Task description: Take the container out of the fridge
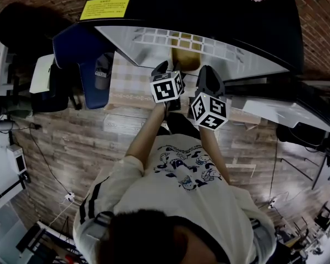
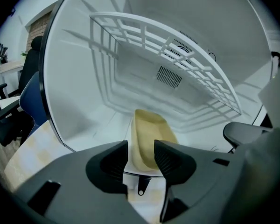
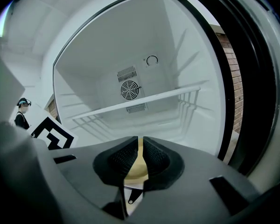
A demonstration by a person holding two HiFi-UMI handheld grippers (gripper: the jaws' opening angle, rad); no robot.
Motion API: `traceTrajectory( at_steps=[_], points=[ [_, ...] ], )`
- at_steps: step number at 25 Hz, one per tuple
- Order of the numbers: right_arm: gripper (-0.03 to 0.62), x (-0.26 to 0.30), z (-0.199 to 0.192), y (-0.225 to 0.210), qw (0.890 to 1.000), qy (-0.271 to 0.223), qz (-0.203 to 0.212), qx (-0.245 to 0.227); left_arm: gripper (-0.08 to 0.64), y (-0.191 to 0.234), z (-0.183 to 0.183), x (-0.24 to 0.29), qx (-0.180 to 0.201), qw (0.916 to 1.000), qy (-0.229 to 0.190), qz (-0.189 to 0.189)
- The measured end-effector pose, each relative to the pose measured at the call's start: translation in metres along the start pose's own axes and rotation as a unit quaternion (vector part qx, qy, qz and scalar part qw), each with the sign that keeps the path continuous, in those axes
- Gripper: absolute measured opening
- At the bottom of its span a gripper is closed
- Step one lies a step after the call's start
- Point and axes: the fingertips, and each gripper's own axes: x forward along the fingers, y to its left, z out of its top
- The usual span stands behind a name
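Small white-walled fridge point(image 2: 79, 92), door open, white wire shelf point(image 2: 177, 48) across the upper part. Round fan grille point(image 3: 129, 90) on the back wall.

The shallow pale-yellow oblong container point(image 2: 151, 136) lies on the fridge floor, near the front edge and under the shelf. From the head view it point(image 1: 185, 59) shows just inside the opening, ahead of both my tools.

My left gripper point(image 2: 141, 148): jaws apart, pads clear of everything. The near end of the container shows in the gap beyond them, not touched.

My right gripper point(image 3: 140, 143): jaws drawn almost together, only a thin slit between the ribbed pads. The container's yellow point(image 3: 136, 171) shows through the slit and below it. Nothing seems clamped: in the left gripper view, a grey tip, apparently this tool's, stands to the right of the container, apart from it.

Both tools point into the fridge mouth, side by side, left point(image 1: 162, 69) and right point(image 1: 209, 75).
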Motion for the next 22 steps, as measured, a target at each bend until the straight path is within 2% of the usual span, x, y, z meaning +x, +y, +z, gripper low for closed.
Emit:
traceTrajectory(
  at_steps=[10,22],
  points=[
    [0.052,0.007,-0.003,-0.007,1.000,0.007,0.006,0.006,0.173,0.009,-0.005,0.017,-0.003,0.9995,0.019,0.025],
    [0.051,0.013,-0.012,-0.006,1.000,0.021,0.013,0.008,0.130,0.013,-0.009,0.030,-0.011,0.9989,0.035,0.029]
  ],
)
